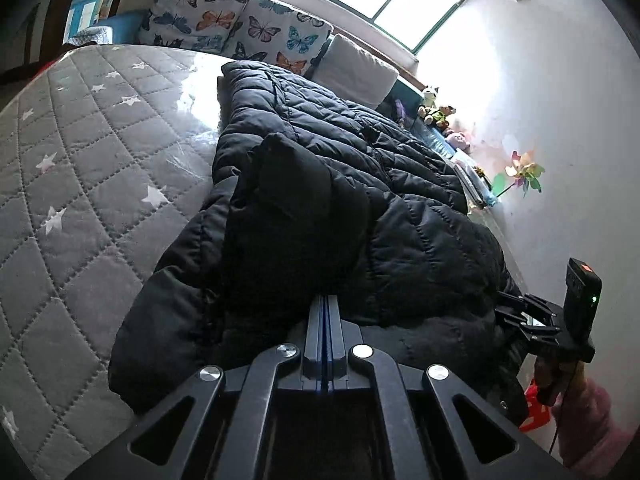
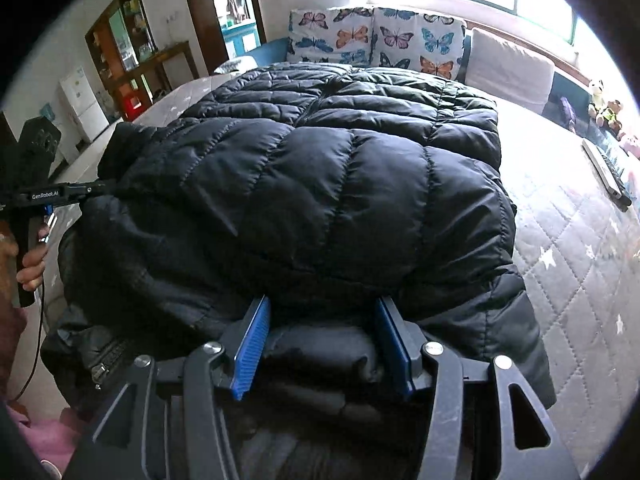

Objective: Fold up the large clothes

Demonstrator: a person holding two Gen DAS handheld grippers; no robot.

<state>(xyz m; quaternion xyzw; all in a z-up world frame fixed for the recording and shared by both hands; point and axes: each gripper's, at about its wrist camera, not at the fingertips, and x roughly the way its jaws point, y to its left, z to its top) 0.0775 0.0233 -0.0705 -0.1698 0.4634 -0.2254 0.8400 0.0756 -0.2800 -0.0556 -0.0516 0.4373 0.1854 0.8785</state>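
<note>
Garment: we see the black quilted puffer jacket (image 2: 320, 184) filling the middle of both frames, lying bunched and partly folded on the grey star-print quilted mattress (image 1: 80, 152).
Left gripper (image 1: 327, 308): lower centre of the left wrist view; blue-lined fingers pressed together. Whether a thin fold of jacket is pinched at the tips, we cannot tell.
Right gripper (image 2: 322, 344): bottom centre of its own view; blue ribbed pads (image 2: 252, 348) stand apart, with a thick roll of jacket between them and seemingly clamped.
Step, as we judge it: carrying the near edge over.
Doing it well: we would move both hands together, keep the edge level, and press out trapped air before letting go.
Writing: "GenRobot.AI" on the left gripper's bar, left edge of the right wrist view.
</note>
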